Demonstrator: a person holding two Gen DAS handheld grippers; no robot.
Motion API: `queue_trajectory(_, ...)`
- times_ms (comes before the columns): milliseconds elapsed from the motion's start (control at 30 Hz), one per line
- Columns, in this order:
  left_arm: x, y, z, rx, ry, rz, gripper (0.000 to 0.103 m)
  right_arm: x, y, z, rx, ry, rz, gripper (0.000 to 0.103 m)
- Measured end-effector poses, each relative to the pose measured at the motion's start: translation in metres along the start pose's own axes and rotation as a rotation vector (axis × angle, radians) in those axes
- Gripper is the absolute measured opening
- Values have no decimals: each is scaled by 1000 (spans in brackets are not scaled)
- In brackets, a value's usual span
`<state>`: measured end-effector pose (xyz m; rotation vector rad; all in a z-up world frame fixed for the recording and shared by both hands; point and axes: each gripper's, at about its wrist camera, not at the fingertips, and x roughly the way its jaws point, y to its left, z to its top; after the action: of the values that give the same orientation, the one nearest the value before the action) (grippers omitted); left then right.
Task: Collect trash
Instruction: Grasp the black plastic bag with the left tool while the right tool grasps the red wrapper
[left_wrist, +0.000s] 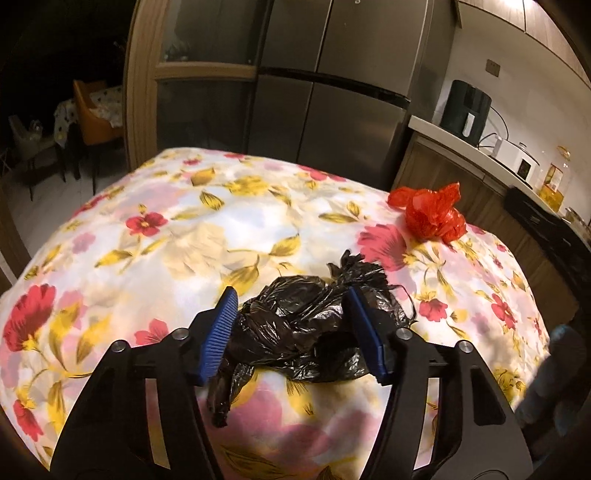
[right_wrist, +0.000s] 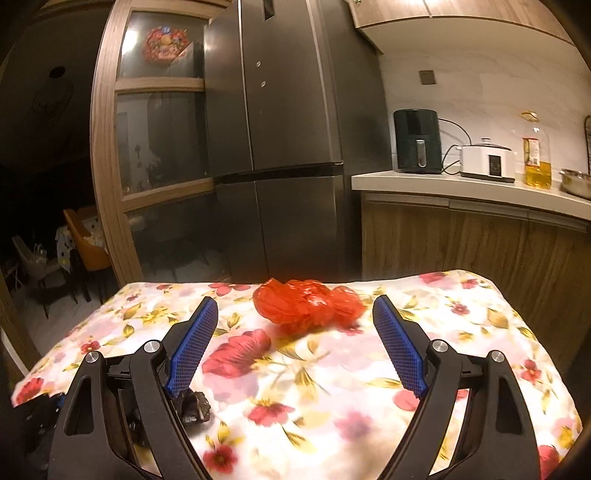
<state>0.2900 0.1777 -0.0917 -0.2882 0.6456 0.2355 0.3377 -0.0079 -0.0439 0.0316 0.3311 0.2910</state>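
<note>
The black bag (left_wrist: 310, 325) sits between the left gripper's (left_wrist: 291, 325) parted jaws; the red bag (right_wrist: 308, 306) lies ahead of the right gripper's (right_wrist: 295, 343) wide-apart jaws.

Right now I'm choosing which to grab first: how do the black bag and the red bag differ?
The black bag is opaque and sits between the open left gripper fingers; the red bag is translucent and lies ahead of the open right gripper, unbracketed. Both are crumpled plastic on the floral cloth.
</note>
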Motion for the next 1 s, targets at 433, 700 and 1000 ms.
queue_trajectory(433,7,2,-4,-9,15,-74,35,63,8,0,3,61,-42,70)
queue_trajectory(700,7,4,-5,-26,10,-97,33,81,5,-3,5,107,-18,42)
queue_trajectory(1000,7,7,-5,-34,6,-105,32,77,0,-3,36,110,7,10)
